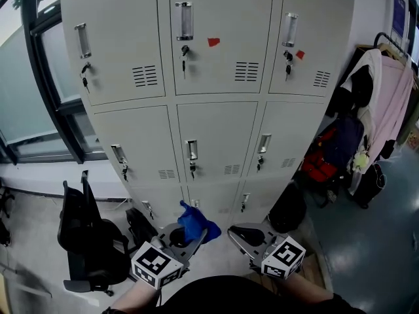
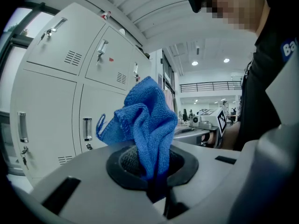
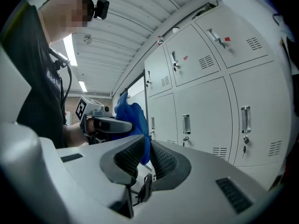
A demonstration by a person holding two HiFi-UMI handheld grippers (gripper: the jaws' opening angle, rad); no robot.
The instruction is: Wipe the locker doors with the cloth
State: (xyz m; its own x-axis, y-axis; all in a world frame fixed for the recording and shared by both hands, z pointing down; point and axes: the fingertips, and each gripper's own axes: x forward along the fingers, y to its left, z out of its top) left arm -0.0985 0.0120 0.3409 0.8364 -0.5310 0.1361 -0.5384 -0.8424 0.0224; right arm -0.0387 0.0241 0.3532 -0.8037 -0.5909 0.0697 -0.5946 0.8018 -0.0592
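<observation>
Short of lockers (image 1: 216, 136), jaws clamp cloth (image 1: 194, 222).

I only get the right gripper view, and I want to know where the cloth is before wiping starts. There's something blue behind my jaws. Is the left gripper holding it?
Observer: Yes. The left gripper view shows the left gripper with its jaws shut on the blue cloth, which stands bunched above them.
Operator: Is it on a door yet?
Observer: It doesn't look so. In the head view the cloth is held low, near the person's body, short of the lockers.
Operator: Anything by the lockers I can't see?
Observer: A black chair stands on the floor to their left in the head view.
</observation>
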